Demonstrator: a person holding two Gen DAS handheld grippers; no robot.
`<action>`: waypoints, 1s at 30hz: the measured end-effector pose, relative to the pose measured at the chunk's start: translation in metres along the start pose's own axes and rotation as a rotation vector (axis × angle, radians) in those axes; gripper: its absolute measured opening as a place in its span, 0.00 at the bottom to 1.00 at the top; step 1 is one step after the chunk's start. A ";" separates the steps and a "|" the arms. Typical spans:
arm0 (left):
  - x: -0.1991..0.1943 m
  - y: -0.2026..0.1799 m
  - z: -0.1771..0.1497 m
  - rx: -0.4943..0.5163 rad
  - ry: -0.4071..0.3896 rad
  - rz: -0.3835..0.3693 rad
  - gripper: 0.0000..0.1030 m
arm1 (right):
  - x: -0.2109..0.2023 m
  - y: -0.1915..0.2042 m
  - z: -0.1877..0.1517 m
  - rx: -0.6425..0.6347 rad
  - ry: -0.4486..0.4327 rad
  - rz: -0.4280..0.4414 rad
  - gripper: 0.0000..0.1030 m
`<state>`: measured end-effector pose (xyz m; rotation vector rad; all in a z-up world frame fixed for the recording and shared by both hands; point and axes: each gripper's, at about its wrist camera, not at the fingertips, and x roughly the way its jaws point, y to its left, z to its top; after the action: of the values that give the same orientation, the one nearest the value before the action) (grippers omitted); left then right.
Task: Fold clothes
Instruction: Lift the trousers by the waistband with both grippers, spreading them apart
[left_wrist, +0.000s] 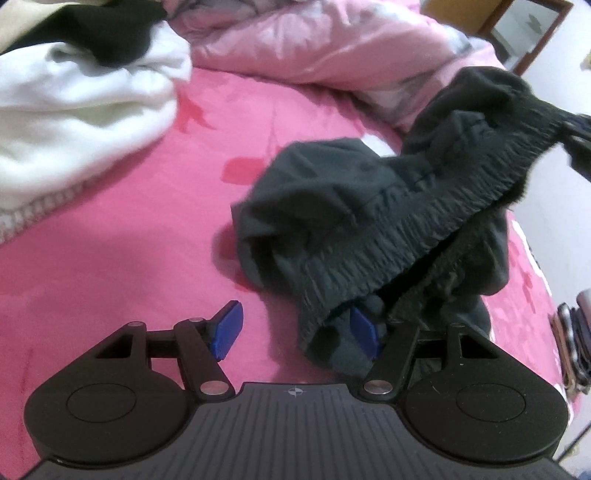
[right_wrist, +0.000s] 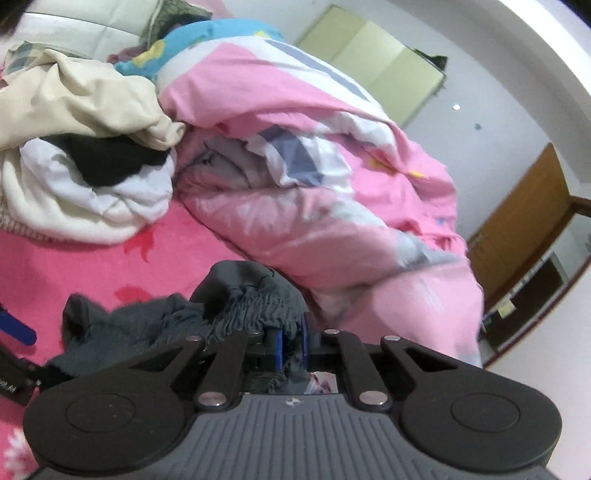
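Two grippers work the dark trousers (left_wrist: 369, 206): right gripper (right_wrist: 291, 345) clamped on the elastic waistband (right_wrist: 243, 314), left gripper (left_wrist: 295, 334) spread wide, fabric draped over one finger.

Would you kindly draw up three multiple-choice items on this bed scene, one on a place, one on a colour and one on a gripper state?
1. Where does the white garment lie relative to the dark garment, in the left wrist view?
A. To its left
B. Under it
C. To its right

2. What colour is the bed sheet?
A. Green
B. Pink
C. Grey

3. How does the right gripper stand?
A. Open, nothing in it
B. Shut on the dark garment's waistband
C. Out of view

Answers: 1 A, the white heap is upper left. 2 B, bare sheet shows pink. 3 B, its blue pads pinch the gathered band.
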<state>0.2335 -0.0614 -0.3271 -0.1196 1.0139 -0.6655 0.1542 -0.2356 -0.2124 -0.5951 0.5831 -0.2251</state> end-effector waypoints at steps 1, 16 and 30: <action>-0.001 -0.004 -0.001 0.008 0.000 0.001 0.62 | -0.007 -0.002 -0.004 -0.003 0.004 -0.007 0.09; -0.034 -0.091 -0.006 0.400 -0.110 -0.025 0.63 | -0.049 -0.027 -0.036 0.082 -0.008 0.132 0.09; -0.030 -0.131 -0.002 0.491 -0.178 0.014 0.63 | -0.046 -0.052 -0.030 0.179 -0.059 0.209 0.09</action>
<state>0.1606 -0.1485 -0.2547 0.2540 0.6580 -0.8571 0.0979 -0.2747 -0.1815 -0.3630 0.5570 -0.0620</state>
